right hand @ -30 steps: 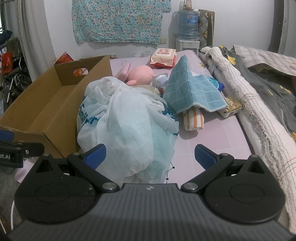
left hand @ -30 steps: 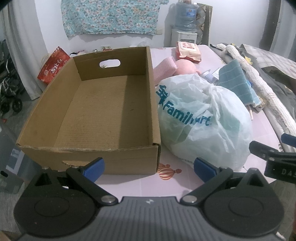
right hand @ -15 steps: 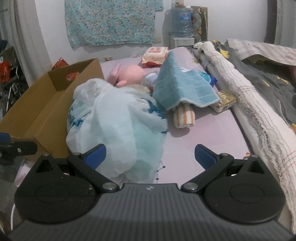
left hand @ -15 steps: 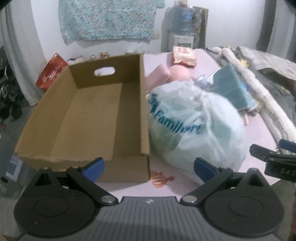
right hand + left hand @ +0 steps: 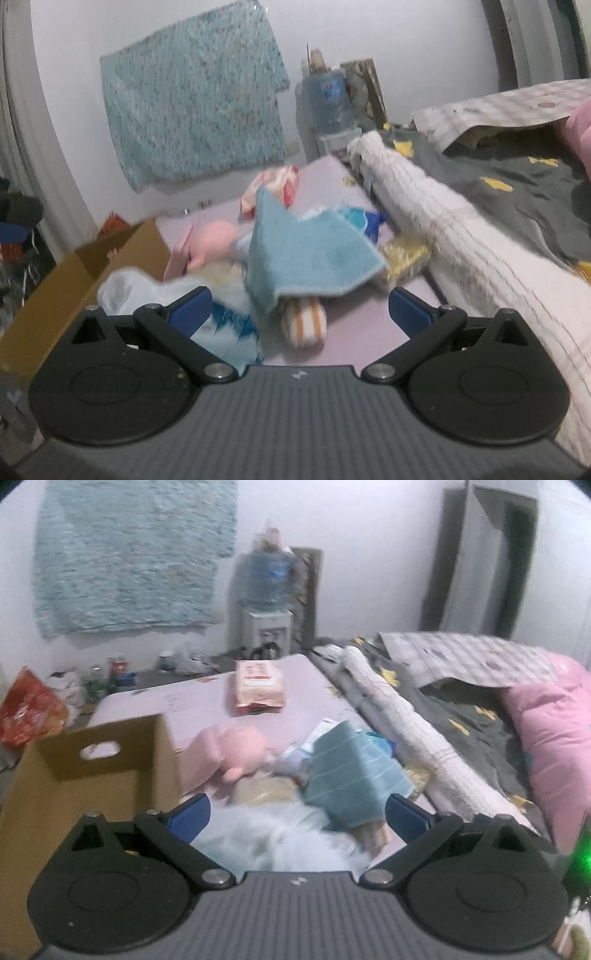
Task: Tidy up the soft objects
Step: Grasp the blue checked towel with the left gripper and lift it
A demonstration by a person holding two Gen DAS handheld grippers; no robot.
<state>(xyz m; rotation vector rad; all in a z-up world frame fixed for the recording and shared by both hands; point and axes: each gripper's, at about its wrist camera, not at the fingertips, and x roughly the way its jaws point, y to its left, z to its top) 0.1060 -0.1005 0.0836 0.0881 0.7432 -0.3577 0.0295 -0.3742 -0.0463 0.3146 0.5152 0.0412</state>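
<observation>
Left wrist view, blurred: the left tool [image 5: 297, 814] gapes wide and empty over the white plastic bag [image 5: 280, 843], with the cardboard box [image 5: 92, 775] just to its left. Beyond lie a pink plush toy [image 5: 240, 751] and a blue towel [image 5: 351, 779]. The right tool [image 5: 299, 306] is also spread wide, holding nothing, near a striped roll [image 5: 304, 323] under the towel.

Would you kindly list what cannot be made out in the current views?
- Plastic bag: lettering lost to motion blur; left wrist view.
- Striped roll: far end hidden under blue towel; right wrist view.
- Cardboard box: left wall cut off by the edge; left wrist view.
</observation>
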